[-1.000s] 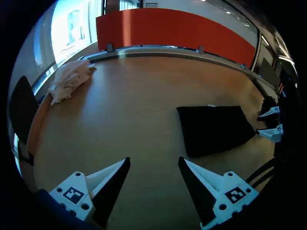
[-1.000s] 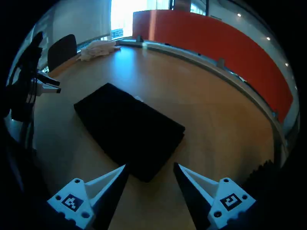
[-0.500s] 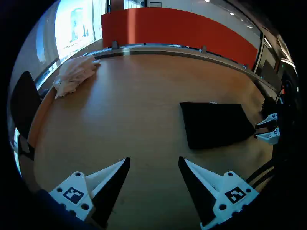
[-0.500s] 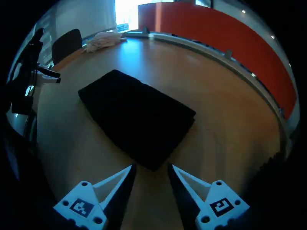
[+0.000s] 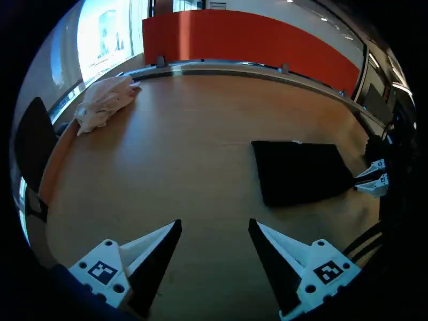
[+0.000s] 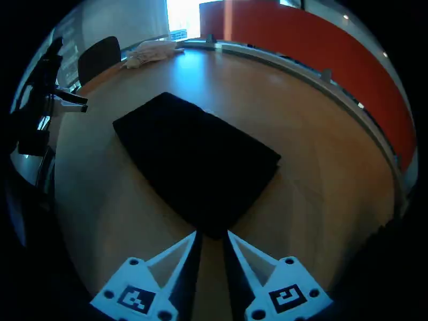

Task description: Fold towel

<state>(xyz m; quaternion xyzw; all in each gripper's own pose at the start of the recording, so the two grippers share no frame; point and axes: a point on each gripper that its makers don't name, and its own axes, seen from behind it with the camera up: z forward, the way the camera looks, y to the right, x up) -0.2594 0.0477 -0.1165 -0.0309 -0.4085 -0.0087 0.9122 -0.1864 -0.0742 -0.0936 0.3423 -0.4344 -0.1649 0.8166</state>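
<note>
Wooden tabletop [image 5: 176, 160] lay under both tools. At its near edge the left gripper [image 5: 214, 223] hung spread wide over bare wood. The right gripper [image 6: 212, 236] sat nearly closed at the near corner of the folded black towel [image 6: 198, 155]; whether it pinched the cloth was unclear. A pale cloth heap [image 5: 104, 99] lay far left, before a red partition [image 5: 241, 37].

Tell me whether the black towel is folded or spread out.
Folded: the towel lies on the table as a compact, thick rectangle.

left gripper [image 5: 214, 222] and right gripper [image 6: 212, 234]: white wedge fingers [image 5: 299, 257], black inner faces, square markers [image 5: 102, 272].
</note>
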